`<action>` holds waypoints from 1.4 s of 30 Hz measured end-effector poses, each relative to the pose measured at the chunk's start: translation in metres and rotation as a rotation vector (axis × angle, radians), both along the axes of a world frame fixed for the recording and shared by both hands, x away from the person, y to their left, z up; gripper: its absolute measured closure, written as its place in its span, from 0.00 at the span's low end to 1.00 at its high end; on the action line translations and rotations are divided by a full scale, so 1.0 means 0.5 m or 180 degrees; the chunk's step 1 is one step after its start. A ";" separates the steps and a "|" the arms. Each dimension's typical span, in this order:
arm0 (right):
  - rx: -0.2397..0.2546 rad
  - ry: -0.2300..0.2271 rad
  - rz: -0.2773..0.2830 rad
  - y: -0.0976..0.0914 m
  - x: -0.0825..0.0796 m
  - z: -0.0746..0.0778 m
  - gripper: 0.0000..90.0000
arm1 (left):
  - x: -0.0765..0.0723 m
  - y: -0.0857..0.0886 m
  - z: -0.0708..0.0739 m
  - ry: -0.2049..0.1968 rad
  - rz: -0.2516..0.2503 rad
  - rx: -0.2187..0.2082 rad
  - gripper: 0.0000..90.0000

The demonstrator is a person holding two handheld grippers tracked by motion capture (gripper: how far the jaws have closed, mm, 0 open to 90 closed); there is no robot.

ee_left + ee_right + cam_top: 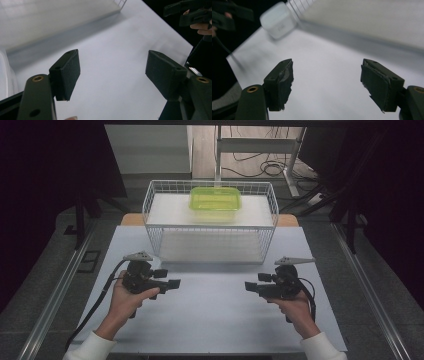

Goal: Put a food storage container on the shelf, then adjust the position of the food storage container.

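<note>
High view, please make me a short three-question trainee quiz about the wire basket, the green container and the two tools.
1. True or false: the translucent green plastic container sits inside the white wire basket.
2. Which tool holds something: A the left tool, B the right tool, C neither?
3. On what do the wire basket and both tools' shadows lie?

Key:
1. True; it rests toward the basket's far side.
2. C; in both gripper views the jaws stand wide apart with nothing between them.
3. The pale flat tabletop.
</note>
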State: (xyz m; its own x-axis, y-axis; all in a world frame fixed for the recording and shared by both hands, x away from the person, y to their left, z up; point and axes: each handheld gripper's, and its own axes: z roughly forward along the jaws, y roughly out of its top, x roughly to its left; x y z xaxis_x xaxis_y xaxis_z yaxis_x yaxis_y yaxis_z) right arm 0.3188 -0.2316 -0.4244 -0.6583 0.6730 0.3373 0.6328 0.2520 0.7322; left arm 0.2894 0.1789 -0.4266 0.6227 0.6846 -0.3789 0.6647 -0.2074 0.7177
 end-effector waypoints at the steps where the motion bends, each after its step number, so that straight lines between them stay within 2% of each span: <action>1: -0.0055 0.0022 -0.0006 0.000 -0.005 -0.013 0.29 | -0.001 0.000 -0.003 0.0010 0.0000 0.0012 0.30; 4: -0.0113 0.0075 -0.0003 -0.002 -0.012 -0.036 0.28 | -0.009 -0.002 -0.011 0.0002 0.0003 0.0091 0.30; 7: -0.0199 0.0084 0.0023 -0.006 -0.017 -0.050 0.28 | -0.012 0.004 -0.016 0.0022 0.0033 0.0088 0.30; 12: -0.0234 0.0066 0.0018 -0.009 -0.016 -0.056 0.28 | -0.010 0.008 -0.029 0.0066 0.0064 0.0120 0.31; 17: -0.0350 0.0001 0.0056 -0.006 -0.018 -0.062 0.28 | -0.009 0.003 -0.035 0.0090 0.0059 0.0147 0.31; 20: -0.0357 0.0015 0.0040 -0.009 -0.018 -0.064 0.28 | -0.008 0.002 -0.035 0.0089 0.0079 0.0174 0.31; 25: -0.0305 0.0036 0.0023 -0.013 -0.014 -0.063 0.28 | -0.006 0.007 -0.033 0.0081 0.0107 0.0142 0.31; 29: -0.0335 0.0057 0.0013 -0.012 -0.001 -0.070 0.28 | -0.004 0.008 -0.035 0.0091 0.0114 0.0211 0.31; 33: -0.0336 0.0061 -0.0014 -0.016 0.002 -0.069 0.28 | -0.001 0.023 -0.031 0.0086 0.0187 0.0220 0.32; 34: -0.0333 0.0054 -0.0023 -0.018 0.002 -0.068 0.28 | 0.003 0.038 -0.025 0.0066 0.0263 0.0258 0.32; 37: -0.0339 0.0040 -0.0042 -0.023 0.001 -0.068 0.28 | 0.011 0.068 -0.014 0.0027 0.0338 0.0278 0.32; 39: -0.0335 0.0047 -0.0055 -0.025 0.002 -0.068 0.28 | 0.021 0.093 -0.004 0.0016 0.0419 0.0351 0.33; 40: -0.0337 0.0053 -0.0056 -0.025 0.002 -0.069 0.28 | 0.021 0.093 -0.004 0.0016 0.0419 0.0351 0.33; 42: -0.0342 0.0049 -0.0047 -0.024 0.003 -0.070 0.28 | 0.036 0.132 0.009 0.0016 0.0548 0.0409 0.34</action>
